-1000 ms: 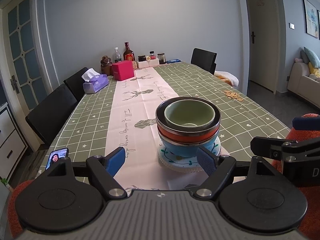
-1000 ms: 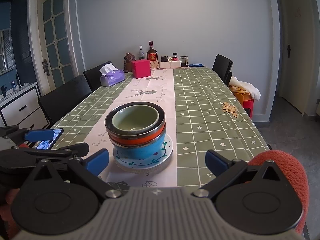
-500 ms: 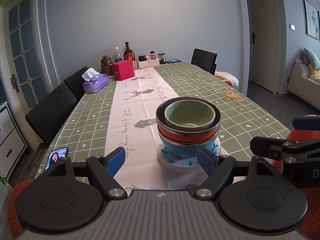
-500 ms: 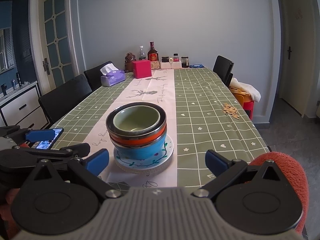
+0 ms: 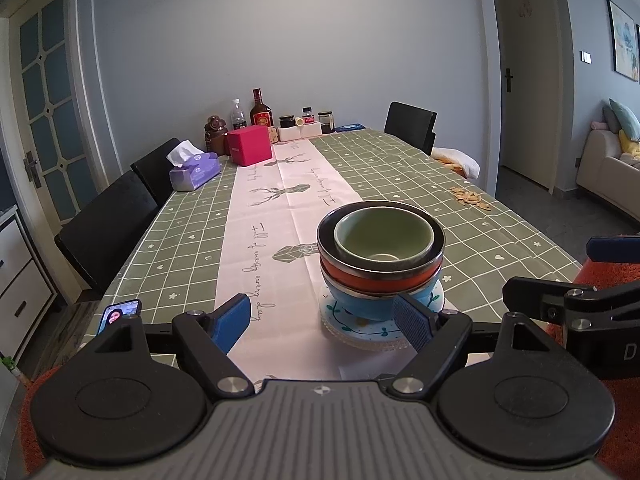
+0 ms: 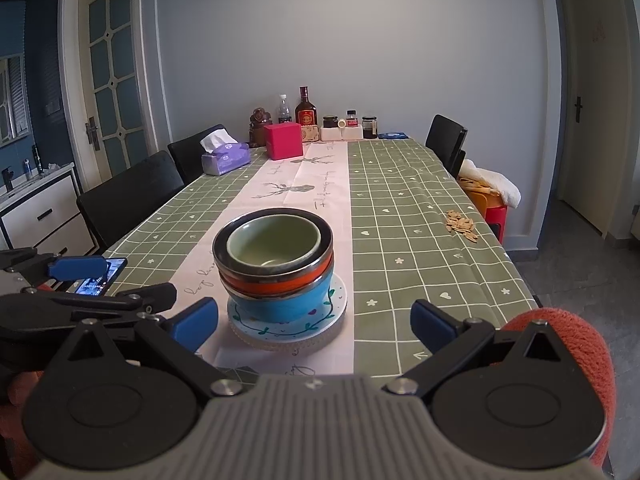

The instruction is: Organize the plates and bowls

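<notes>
Pale blue-grey walls close in a long dining table under a green checked cloth — black chairs along both sides, a glazed door at left (a sofa beyond the doorway) — over a grey floor.

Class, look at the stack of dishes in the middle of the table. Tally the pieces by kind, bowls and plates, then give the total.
Bowls: 3, namely the green bowl, the orange bowl and the blue bowl, nested one in another.
Plates: 1, the patterned plate under the stack.
Total: 4
</notes>
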A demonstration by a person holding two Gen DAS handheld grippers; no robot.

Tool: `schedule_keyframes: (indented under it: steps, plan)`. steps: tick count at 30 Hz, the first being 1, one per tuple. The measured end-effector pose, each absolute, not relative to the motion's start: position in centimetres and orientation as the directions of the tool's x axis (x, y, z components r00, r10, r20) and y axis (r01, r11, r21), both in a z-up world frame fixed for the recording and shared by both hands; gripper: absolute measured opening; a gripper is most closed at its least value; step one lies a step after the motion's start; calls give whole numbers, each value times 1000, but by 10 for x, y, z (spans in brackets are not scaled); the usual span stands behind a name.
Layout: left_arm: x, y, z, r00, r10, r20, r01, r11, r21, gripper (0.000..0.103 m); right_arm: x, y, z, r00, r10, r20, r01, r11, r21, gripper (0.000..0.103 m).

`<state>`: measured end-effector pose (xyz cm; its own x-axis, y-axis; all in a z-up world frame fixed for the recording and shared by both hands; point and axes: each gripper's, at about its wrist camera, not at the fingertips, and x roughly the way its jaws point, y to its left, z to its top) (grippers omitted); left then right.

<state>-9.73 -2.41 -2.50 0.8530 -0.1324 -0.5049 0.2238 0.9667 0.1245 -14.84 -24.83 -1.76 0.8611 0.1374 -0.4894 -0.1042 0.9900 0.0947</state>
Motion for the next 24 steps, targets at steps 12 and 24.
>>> schedule_keyframes:
  steps: [12, 24]
  plan:
    - [-101, -22, -22, 858, -136, -496, 224, 967, 122, 95, -149, -247, -16, 864, 137, -485, -106, 990, 91, 100]
    - [-100, -21, -22, 858, -135, -495, 222, 968, 121, 95, -150, -247, -16, 864, 135, -485, -104, 990, 91, 100]
